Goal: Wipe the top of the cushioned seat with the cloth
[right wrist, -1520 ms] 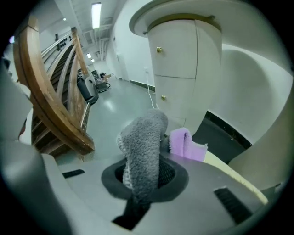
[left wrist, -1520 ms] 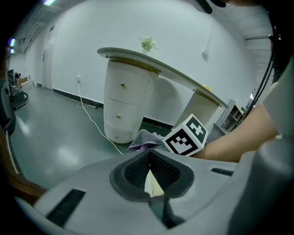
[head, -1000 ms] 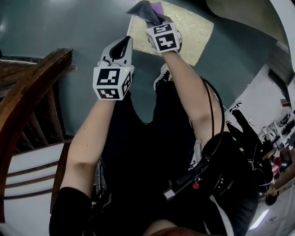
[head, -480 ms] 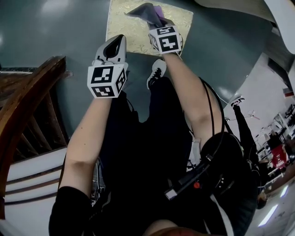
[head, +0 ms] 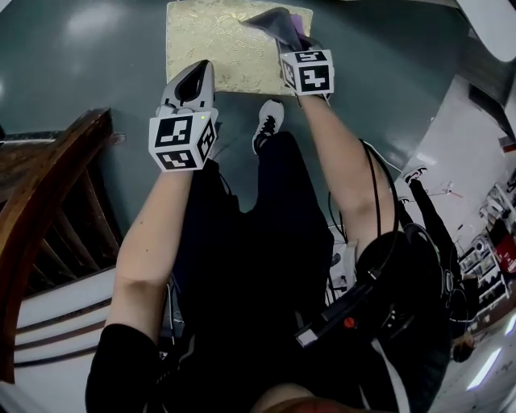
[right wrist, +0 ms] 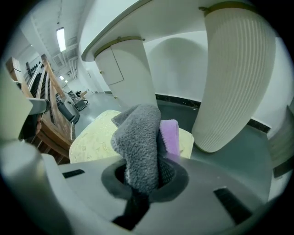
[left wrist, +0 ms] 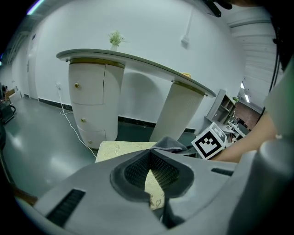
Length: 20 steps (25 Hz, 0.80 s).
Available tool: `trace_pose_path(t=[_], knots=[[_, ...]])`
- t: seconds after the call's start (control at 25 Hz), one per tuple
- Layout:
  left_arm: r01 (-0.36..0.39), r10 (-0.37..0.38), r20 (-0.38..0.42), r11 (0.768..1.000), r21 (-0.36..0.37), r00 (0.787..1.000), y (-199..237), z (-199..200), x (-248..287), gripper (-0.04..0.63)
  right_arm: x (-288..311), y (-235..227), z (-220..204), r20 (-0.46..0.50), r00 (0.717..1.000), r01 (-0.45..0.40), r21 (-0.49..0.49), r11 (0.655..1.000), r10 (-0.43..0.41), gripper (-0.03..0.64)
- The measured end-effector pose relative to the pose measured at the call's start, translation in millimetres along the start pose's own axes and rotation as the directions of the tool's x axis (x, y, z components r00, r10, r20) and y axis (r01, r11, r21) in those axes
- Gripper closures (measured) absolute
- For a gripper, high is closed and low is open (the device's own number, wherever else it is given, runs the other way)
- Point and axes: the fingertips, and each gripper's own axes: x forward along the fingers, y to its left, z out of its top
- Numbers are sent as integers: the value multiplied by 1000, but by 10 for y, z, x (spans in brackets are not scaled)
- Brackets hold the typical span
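The cushioned seat [head: 214, 44] is a pale yellow square with a leaf pattern, low on the floor at the top of the head view. My right gripper [head: 284, 34] is shut on a grey and purple cloth [head: 276, 22], which hangs over the seat's right part. In the right gripper view the cloth [right wrist: 140, 142] bunches up out of the jaws with the seat [right wrist: 92, 137] beyond it. My left gripper [head: 193, 79] is shut and holds nothing, at the seat's near edge. The left gripper [left wrist: 149, 169] points at the seat [left wrist: 124, 149].
A dark wooden chair or railing [head: 44, 193] stands at the left. A white desk with a rounded cabinet [left wrist: 94, 103] and a ribbed pedestal [right wrist: 232, 78] rises beyond the seat. The floor [head: 89, 73] is glossy grey-green. My shoe [head: 266, 125] stands just before the seat.
The seat has come more fully into the head view and lies straighter ahead. Both grippers have moved closer over it, the right one still carrying the cloth.
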Motion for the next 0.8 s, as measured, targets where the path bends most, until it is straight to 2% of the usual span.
trace_pose_path(t=[0.16,0.44,0.56,0.8], knots=[[10,-10,-1,1000,-14,1000,-37,-4,2,591,-113,-209,-75,8,999,50,43,998,-51,589],[15,-15,3,1000,-14,1000,156,-56,-99,591,-309,-404,-196,-47,980,194,4,981,-194,588],[21,-21,4,1000,-15,1000,303,-61,-202,591,-417,-100,12,-1,987,163,-15,986,-163,588],[17,-16,16,999,-37,1000,731,-19,-538,591,-456,1046,491,68,997,43,-43,998,-40,588]])
